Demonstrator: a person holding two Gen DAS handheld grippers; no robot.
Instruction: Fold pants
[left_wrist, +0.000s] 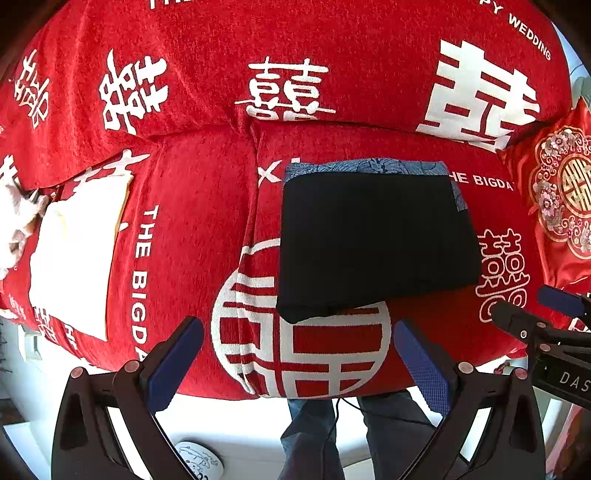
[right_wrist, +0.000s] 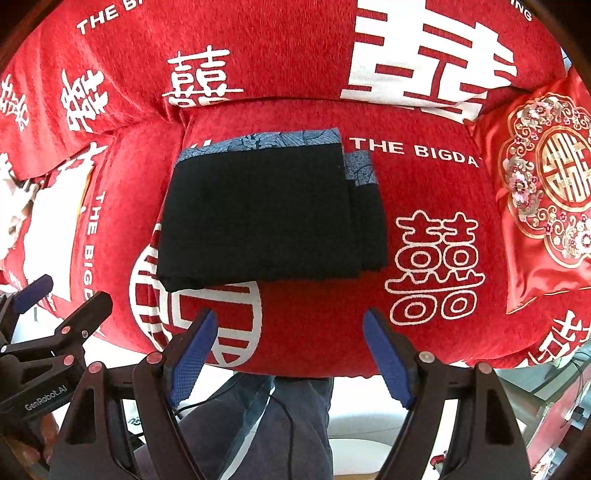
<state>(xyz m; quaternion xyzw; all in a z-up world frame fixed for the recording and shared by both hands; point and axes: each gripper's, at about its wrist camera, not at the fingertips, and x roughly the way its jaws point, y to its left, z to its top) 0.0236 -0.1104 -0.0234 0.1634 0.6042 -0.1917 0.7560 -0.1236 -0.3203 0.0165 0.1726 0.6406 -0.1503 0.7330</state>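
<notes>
The black pants (left_wrist: 373, 243) lie folded into a compact rectangle on the red sofa seat (left_wrist: 192, 229), with a blue patterned cloth (left_wrist: 365, 166) showing under their far edge. In the right wrist view the pants (right_wrist: 266, 218) sit at centre with the blue cloth (right_wrist: 266, 142) behind them. My left gripper (left_wrist: 297, 358) is open and empty, held just in front of the seat's front edge. My right gripper (right_wrist: 290, 350) is open and empty too, beside it on the right; its fingers (left_wrist: 517, 317) show at the right of the left wrist view.
A white folded cloth (left_wrist: 77, 254) lies on the left seat cushion. An embroidered red cushion (right_wrist: 546, 206) stands at the right end. The sofa back (right_wrist: 295, 48) rises behind. The person's legs in jeans (right_wrist: 258, 424) and a white floor are below the seat edge.
</notes>
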